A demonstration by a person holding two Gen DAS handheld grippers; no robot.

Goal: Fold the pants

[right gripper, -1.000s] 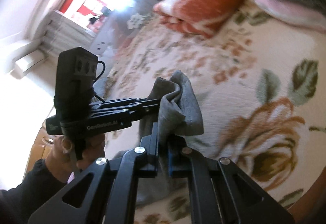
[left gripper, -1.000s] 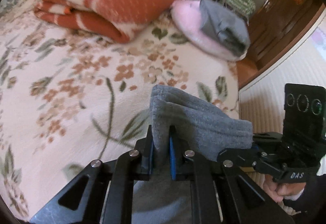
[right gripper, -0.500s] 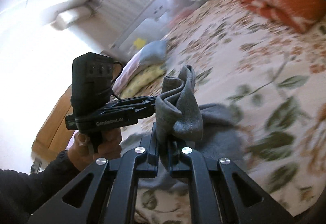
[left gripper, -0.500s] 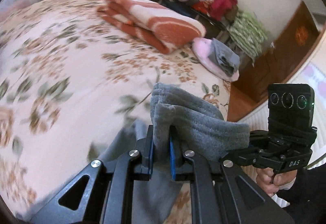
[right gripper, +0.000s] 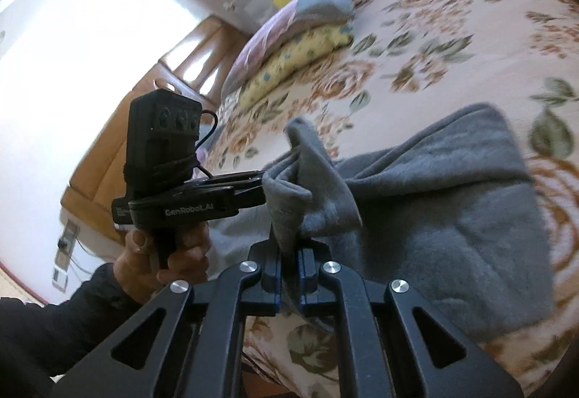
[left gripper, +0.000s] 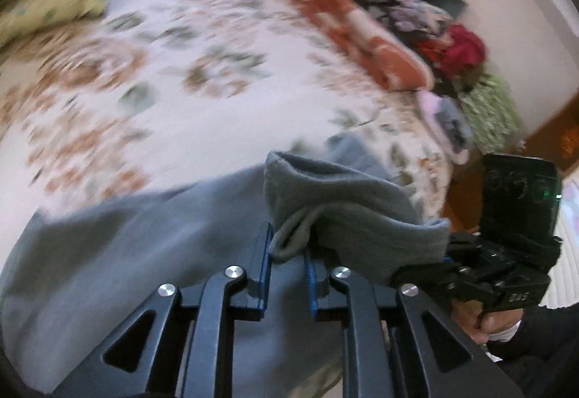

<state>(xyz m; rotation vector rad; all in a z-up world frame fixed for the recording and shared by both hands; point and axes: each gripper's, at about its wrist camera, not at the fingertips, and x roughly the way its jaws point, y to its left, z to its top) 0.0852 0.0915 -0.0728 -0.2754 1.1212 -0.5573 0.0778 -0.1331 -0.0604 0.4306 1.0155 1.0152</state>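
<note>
Now, left tool [left gripper: 287, 253] just loosening around grey pants [left gripper: 347, 202], right tool [right gripper: 288, 262] pinching them.

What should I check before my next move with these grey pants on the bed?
1. Right gripper grip: ok. Its jaws are closed on a bunched fold of the pants.
2. Left gripper grip: cannot tell. Its jaws have just been opening. Cloth sits between them, but it is unclear whether the pads press on it.
3. Pants supported: ok. Most of the cloth lies on the floral bedspread.
4. Space around the pants: ok. The orange blanket and the yellow pillow lie apart from them.
5. Edges lined up: cannot tell. The left wrist view is blurred and the grippers hide the near edge.
</note>
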